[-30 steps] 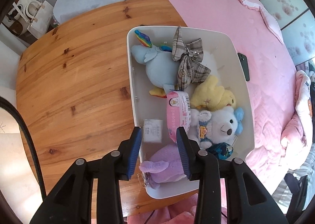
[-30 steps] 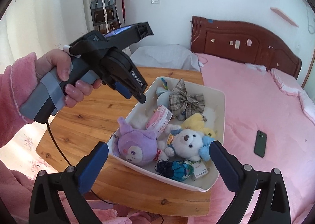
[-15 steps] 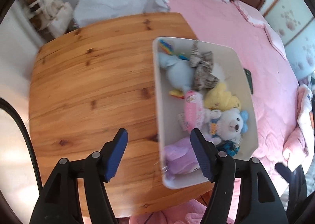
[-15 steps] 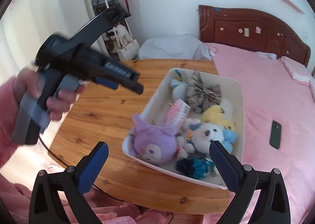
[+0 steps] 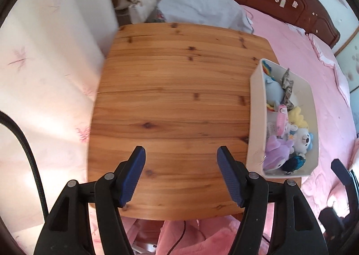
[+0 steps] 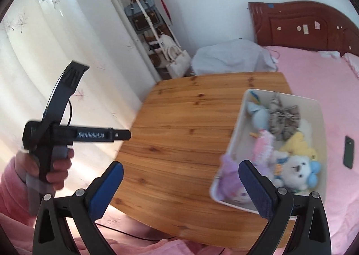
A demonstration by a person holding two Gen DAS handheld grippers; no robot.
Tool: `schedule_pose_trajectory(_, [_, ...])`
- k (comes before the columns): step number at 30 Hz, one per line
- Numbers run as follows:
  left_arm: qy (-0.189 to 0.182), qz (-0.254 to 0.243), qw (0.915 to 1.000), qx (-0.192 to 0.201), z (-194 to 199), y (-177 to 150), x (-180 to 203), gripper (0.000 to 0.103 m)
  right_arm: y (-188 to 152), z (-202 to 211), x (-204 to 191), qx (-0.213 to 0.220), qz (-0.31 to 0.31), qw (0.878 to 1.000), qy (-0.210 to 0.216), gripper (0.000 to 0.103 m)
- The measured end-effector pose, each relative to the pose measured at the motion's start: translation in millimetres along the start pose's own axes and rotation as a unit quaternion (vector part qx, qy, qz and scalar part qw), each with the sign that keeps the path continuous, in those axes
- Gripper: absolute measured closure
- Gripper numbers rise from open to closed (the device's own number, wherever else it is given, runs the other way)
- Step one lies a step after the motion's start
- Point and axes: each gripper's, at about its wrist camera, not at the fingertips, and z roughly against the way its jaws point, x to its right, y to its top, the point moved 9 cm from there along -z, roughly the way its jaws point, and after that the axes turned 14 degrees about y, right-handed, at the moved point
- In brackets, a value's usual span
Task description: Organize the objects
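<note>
Your wooden table (image 5: pixel 170 102) lies bare below you, pink bed (image 6: pixel 309 71) beyond. At its right edge the white bin (image 5: pixel 255 120) holds the plush toys (image 6: pixel 296 165), plaid bow (image 6: pixel 285 120) at the far end. Your left tongs (image 5: pixel 180 151) and right tongs (image 6: pixel 180 167) hover spread wide, holding nothing.
</note>
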Motion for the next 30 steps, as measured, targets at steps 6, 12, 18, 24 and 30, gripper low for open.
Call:
schedule_pose_trajectory(6, [-0.015,0.012,0.9998,-0.003,11.9,-13.3,-28.2,0.033,4.6,-15.5,-36.0,0.001,0.003,1.0,-0.008,0.0])
schedule_pose_trajectory(12, [-0.017,-0.009,0.9993,0.033,27.5,-21.1,-36.6,0.033,5.0,-20.7,-61.7,0.005,0.002,1.0,-0.021,0.0])
schedule_pose_trajectory(18, [0.006,0.005,0.9995,0.032,28.9,-36.3,-49.4,0.033,2.3,-23.8,-71.3,-0.011,0.022,0.999,-0.028,0.0])
schedule_pose_trajectory(24, [-0.011,0.06,0.9978,0.026,31.2,-41.7,-51.3,0.033,10.0,-22.5,-66.2,-0.037,0.023,0.999,-0.021,0.0])
schedule_pose_trajectory(30, [-0.012,0.101,0.9935,0.05,48.4,-40.8,-48.9,0.03,9.6,-21.7,-61.6,-0.053,0.008,0.999,0.0,0.0])
